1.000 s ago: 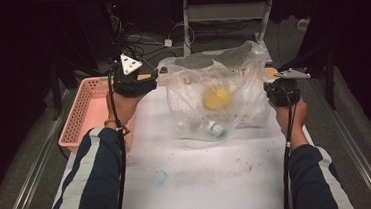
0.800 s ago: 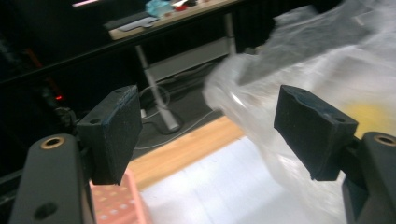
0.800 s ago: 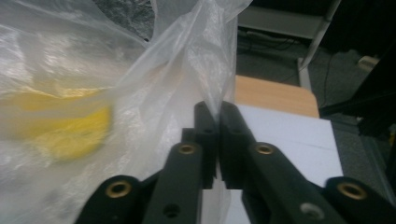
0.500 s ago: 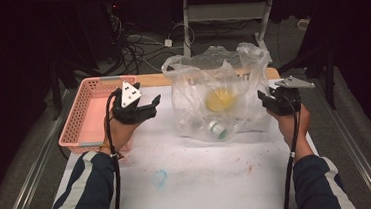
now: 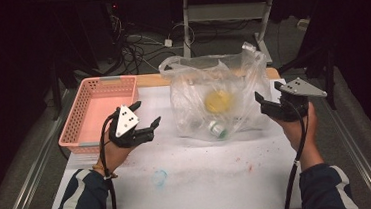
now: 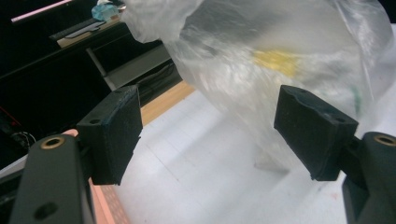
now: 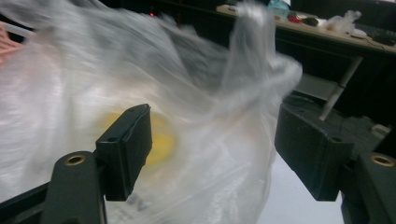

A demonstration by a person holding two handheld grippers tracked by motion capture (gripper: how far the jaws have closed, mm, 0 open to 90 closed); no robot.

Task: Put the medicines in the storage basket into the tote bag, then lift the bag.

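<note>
A clear plastic bag [image 5: 222,81] stands on the white table [image 5: 204,173], with a yellow round thing [image 5: 217,101] and a green-and-white item [image 5: 218,129] inside it. My left gripper [image 5: 146,113] is open to the left of the bag, apart from it, with nothing between its pads. In the left gripper view the left gripper [image 6: 210,126] faces the bag [image 6: 280,56]. My right gripper [image 5: 268,92] is just right of the bag; its jaws have just been opening. In the right gripper view the right gripper [image 7: 215,149] has loose bag film [image 7: 70,93] ahead, and the pads do not press on it.
A pink plastic basket [image 5: 104,82] sits at the table's left rear corner, close behind my left hand. A faint blue stain [image 5: 159,177] marks the paper in front. Cables and a grey stand [image 5: 226,11] lie on the dark floor beyond the table.
Both grippers have left the bag's upper edges and come down and toward the near side. The right jaws went from shut to open, and the bag now stands by itself.
</note>
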